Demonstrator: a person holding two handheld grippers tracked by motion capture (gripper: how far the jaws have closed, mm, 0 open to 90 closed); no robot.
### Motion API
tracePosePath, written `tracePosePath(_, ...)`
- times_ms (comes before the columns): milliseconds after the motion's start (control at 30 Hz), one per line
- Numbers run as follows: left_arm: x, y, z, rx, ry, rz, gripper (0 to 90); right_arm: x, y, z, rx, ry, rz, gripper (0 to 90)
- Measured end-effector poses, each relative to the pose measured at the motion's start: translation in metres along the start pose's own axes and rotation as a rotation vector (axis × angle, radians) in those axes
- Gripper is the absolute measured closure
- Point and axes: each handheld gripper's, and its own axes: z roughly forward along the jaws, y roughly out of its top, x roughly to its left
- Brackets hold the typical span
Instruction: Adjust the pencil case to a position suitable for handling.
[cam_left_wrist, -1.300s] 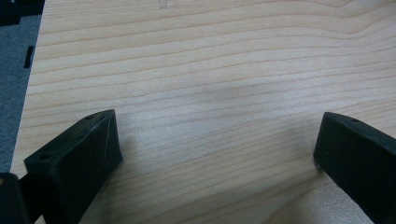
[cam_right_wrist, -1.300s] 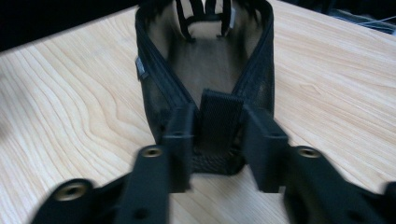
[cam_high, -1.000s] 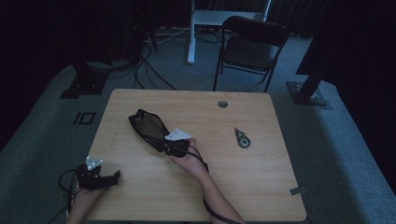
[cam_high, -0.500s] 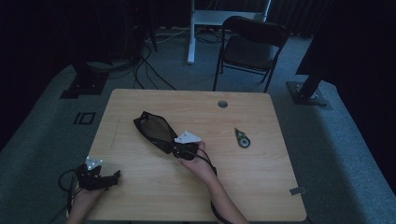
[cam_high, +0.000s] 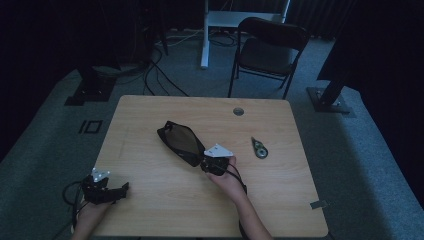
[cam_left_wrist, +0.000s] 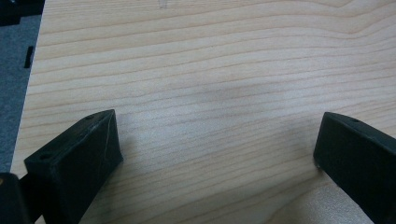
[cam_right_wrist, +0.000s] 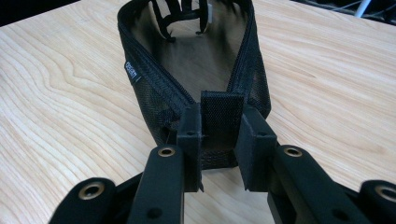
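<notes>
Since a second ago the pouch (cam_high: 181, 143) has slid toward the table's right with the right gripper (cam_high: 206, 163), from left of centre to about mid-table; the left gripper (cam_high: 123, 188) has not shifted.

Pouch: black mesh, unzipped, mouth gaping, lying on the wood at mid-table. Looks light and floppy, walls sag, so it likely drags and folds rather than slides as a rigid piece. Mesh isn't slippery and isn't fragile. Best hold is probably the flat fabric tab (cam_right_wrist: 222, 122) at the near end, or the stiffer zip edge (cam_right_wrist: 154, 83); pinching bare mesh would just bunch it.

Long axis in the high view runs diagonally, far-left end to near-right end. Tab end points at the person, the other end away toward the table's far-left corner. Opening faces up. Small label (cam_right_wrist: 132, 71) on one side wall. What lies inside at the far end is too dark to tell.

Right gripper jaws are clamped on the tab, pads pressing both sides. Left gripper sits at the near-left table (cam_high: 150, 205) corner, jaws wide apart, only bare wood between them, well apart from the pouch.

Tape dispenser (cam_high: 259, 148) lies right of the pouch, not touching. Chair (cam_high: 267, 47) beyond the far edge.
</notes>
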Motion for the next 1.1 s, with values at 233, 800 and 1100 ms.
tracePosePath(233,0.000,0.000,0.000,0.000,-0.001,0.001,0.7,-0.018,-0.010,-0.016,-0.002,-0.037,0.035,73.0)
tracePosePath(800,0.000,0.000,0.000,-0.001,0.000,-0.001,0.7,-0.045,-0.034,-0.056,-0.009,-0.107,0.076,73.0)
tracePosePath(1100,0.000,0.000,0.000,-0.001,0.000,-0.001,0.8,-0.046,-0.046,-0.073,-0.016,-0.128,0.096,73.0)
